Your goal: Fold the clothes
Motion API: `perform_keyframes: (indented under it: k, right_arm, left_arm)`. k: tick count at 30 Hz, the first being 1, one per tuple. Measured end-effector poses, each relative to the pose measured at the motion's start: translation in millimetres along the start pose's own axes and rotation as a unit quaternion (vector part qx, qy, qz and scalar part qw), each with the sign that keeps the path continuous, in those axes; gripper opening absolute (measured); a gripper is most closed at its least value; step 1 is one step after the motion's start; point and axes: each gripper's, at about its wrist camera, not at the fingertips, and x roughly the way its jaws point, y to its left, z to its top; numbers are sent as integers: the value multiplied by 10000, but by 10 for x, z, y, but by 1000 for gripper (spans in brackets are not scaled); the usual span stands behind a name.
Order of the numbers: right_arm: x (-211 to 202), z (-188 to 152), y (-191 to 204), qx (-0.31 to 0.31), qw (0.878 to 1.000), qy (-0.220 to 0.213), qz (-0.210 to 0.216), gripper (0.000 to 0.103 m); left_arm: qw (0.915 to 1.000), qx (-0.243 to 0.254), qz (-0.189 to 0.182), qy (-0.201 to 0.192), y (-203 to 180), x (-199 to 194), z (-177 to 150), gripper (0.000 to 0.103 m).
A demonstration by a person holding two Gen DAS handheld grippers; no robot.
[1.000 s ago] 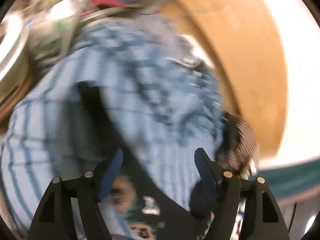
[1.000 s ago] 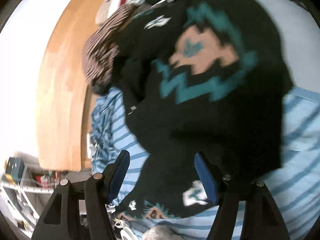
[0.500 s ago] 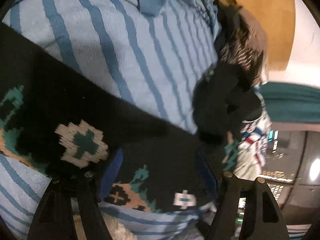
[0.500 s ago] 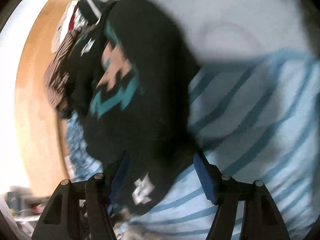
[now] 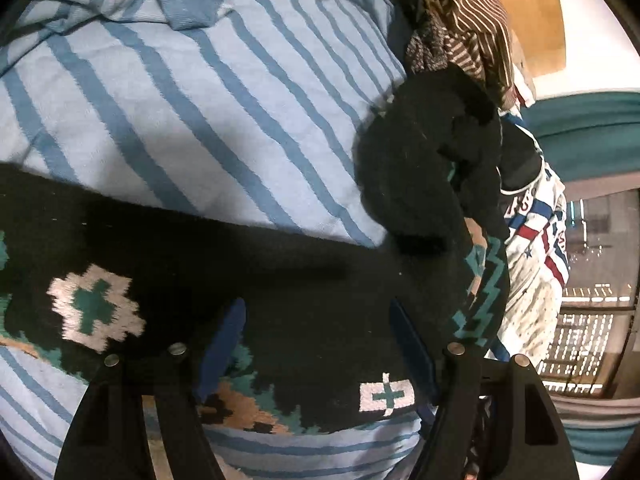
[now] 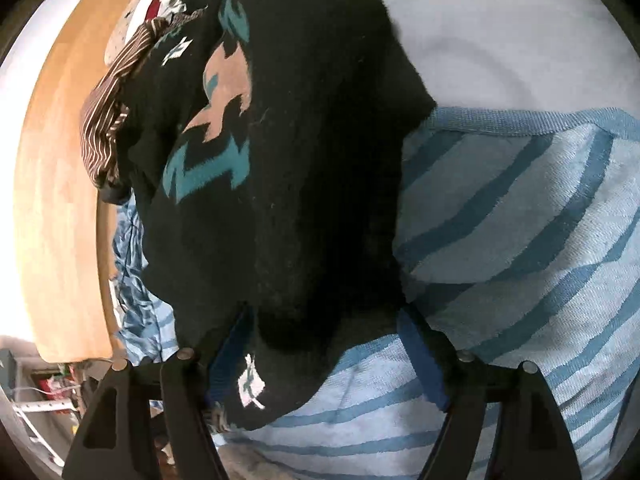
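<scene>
Sharp in both views, without motion smear. Strong barrel distortion, with black corners ringing each circular frame. Warm and fairly dim on the left wrist view, blue stripes of the striped shirt (image 5: 208, 92) evenly lit. Brighter and cooler on the right wrist view, blown out to white along the left edge, possibly daylight. Detail lost in the black sweater (image 6: 304, 184), weave swallowed by deep shadow near the fingers.

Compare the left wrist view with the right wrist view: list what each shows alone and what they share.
Left wrist only: a white garment with red and blue bands and the blue striped shirt's collar.
Right wrist only: a plain pale sheet and a shelf of clutter.
Both: the black patterned sweater lying over the blue striped shirt, a brown striped garment, and open grippers.
</scene>
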Motion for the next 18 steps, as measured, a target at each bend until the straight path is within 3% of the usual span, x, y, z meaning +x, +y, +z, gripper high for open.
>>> perform_keyframes:
  k: [13,15,18]
  right_arm:
    - [27,-55,-65,507,9981,173,288,80]
    - [-70,-23,-41,710,9963,-31,487,79]
    - [-323,36,-6,1178,9863,-723,900,79]
  left_arm:
    - [9980,-518,-354,-64,149,-132,56,75]
    - [9960,-745,-408,-290,168,-242,52,75]
    - [9868,-1261,-486,-886,193,-514,31,75]
